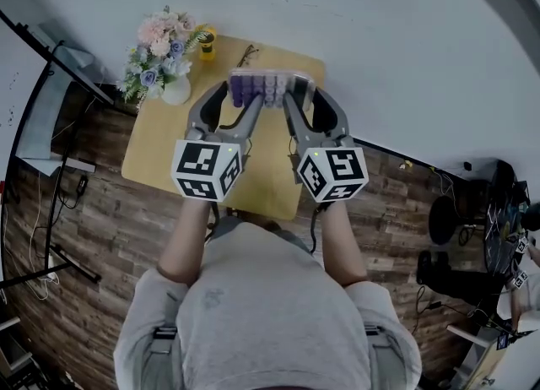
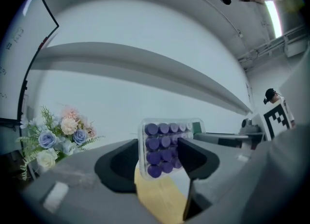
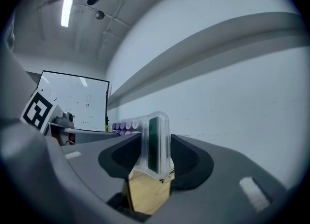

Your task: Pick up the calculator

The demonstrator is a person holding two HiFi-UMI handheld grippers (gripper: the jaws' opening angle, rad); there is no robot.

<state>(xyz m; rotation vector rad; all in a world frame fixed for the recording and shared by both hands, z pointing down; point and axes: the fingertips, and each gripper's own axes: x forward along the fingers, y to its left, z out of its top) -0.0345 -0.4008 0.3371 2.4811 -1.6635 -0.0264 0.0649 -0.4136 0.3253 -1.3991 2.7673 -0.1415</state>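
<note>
The calculator (image 1: pixel 272 89), a clear case with purple keys and a green display, hangs in the air above the wooden table (image 1: pixel 160 152), held at both ends. My left gripper (image 1: pixel 242 100) is shut on its keypad end, where the purple keys (image 2: pixel 162 148) sit between the dark pads (image 2: pixel 196 160). My right gripper (image 1: pixel 297 100) is shut on the display end, and the green screen (image 3: pixel 153 143) stands edge-on between its pads (image 3: pixel 189 162). In the left gripper view my left gripper (image 2: pixel 160 165) points level toward a pale wall, and in the right gripper view my right gripper (image 3: pixel 155 162) does the same.
A vase of pastel flowers (image 1: pixel 160 55) stands at the table's far left corner, also seen as flowers (image 2: pixel 53 138). A yellow cup (image 1: pixel 207 42) and a pair of glasses (image 1: pixel 247 55) lie at the far edge. A whiteboard (image 3: pixel 72 102) stands to the side.
</note>
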